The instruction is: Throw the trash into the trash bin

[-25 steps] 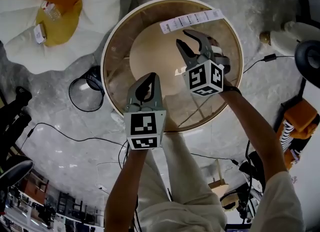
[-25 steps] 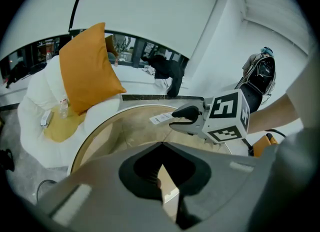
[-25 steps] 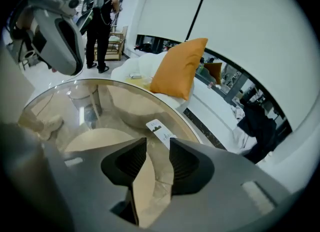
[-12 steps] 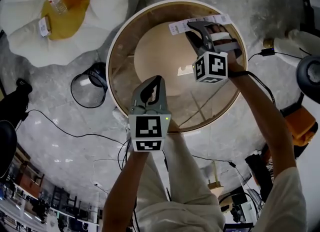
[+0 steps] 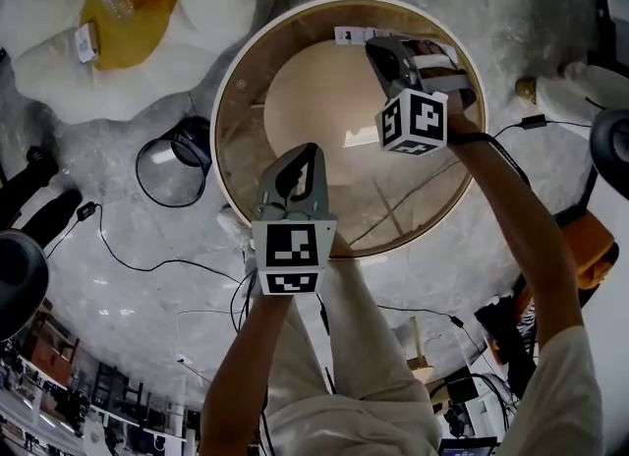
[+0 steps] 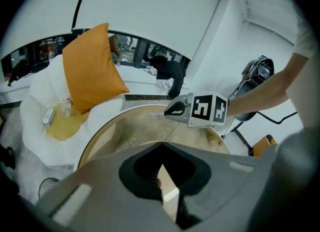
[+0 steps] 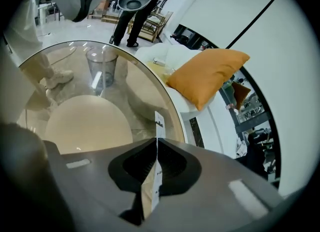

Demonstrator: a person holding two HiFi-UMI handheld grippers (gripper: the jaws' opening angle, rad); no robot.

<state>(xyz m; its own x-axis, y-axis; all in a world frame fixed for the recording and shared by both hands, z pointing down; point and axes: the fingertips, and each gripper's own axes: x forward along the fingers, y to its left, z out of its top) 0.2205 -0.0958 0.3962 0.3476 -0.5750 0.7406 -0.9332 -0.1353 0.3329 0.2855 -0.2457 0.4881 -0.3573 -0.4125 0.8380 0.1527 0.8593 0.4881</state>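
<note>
Head camera steeply down; 2 gripper cameras low, near; shared glass table (image 5: 236,140).

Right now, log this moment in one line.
right gripper: jaws just closed on paper strip | left gripper: shut, empty, over table | trash bin: on floor, strip not yet in

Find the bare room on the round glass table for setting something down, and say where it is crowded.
The glass table is bare across its left side and centre, between its wooden rim and the left gripper, which hangs shut over the near edge. The far right is crowded: the right gripper, jaws just closing, pinches the paper strip there.
</note>
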